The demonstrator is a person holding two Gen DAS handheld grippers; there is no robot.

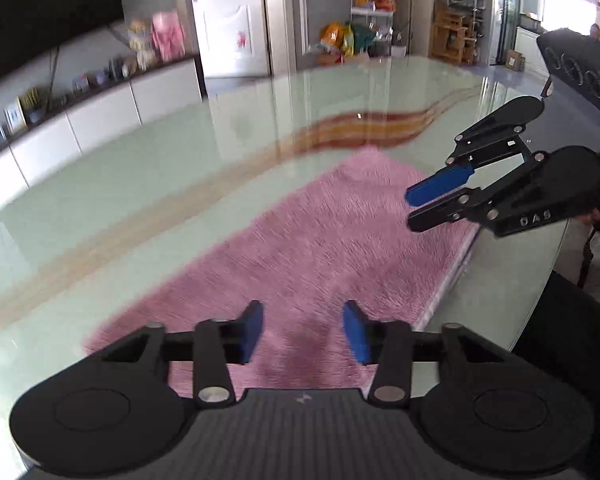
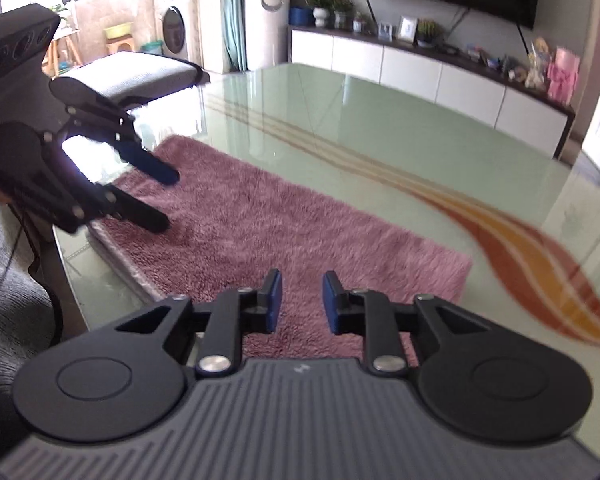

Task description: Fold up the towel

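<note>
the pink towel point(image 1: 300, 248) lies flat and folded on the glass table point(image 1: 140, 184), filling the middle of both views, with its layered edge toward the lower right in the left wrist view. the left tool point(image 1: 304, 332) hovers over its near end, blue pads spread, nothing between them. the right tool point(image 2: 302, 302) hangs over the other end, pads parted and empty too.

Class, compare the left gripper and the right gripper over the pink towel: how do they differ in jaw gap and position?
The left gripper has the wider jaw gap; the right gripper has a narrower one. Each is above an opposite end of the pink towel. Shared: black frames, blue pads, both open and gripping nothing, above the glass table.
</note>
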